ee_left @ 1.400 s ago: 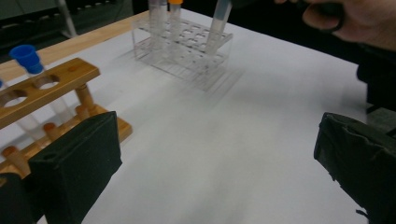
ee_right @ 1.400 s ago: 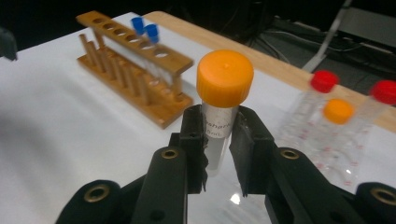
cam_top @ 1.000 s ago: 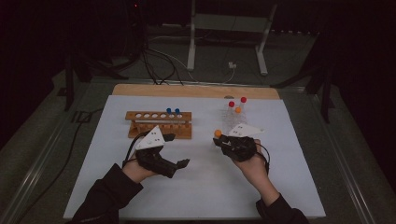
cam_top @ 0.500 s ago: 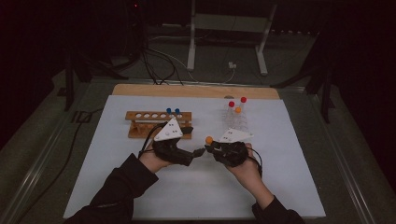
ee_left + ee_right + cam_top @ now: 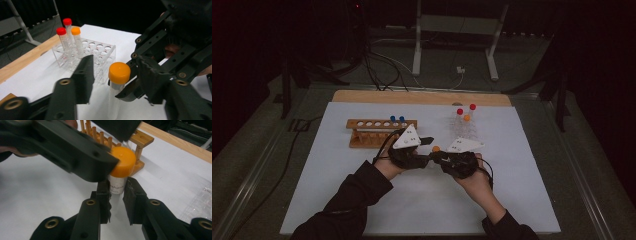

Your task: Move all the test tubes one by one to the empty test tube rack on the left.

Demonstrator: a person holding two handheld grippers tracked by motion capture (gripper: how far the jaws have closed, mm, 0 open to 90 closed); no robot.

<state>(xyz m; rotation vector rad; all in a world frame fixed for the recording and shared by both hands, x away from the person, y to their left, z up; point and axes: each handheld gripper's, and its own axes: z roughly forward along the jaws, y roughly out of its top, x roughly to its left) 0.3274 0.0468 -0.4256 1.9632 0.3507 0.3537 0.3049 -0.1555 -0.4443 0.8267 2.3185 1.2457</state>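
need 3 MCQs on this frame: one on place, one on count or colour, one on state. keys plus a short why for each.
1. Where do the two blue-capped tubes stand?
A. in the wooden rack
B. in the clear rack
C. flat on the white mat

2. How many capped tubes stand in the clear rack?
A. one
B. three
C. five

3. What is the right gripper doing?
A. hanging open above the mat
B. shut on the orange-capped tube
C. shut on the wooden rack

Answers:
1. A: in the high view the blue-capped tubes sit in the wooden rack at the left of the mat.
2. B: the left gripper view shows two red caps and one orange in the clear rack.
3. B: in the right gripper view the fingers of the right gripper press the body of the orange-capped tube. The left gripper has just been closing around its cap.
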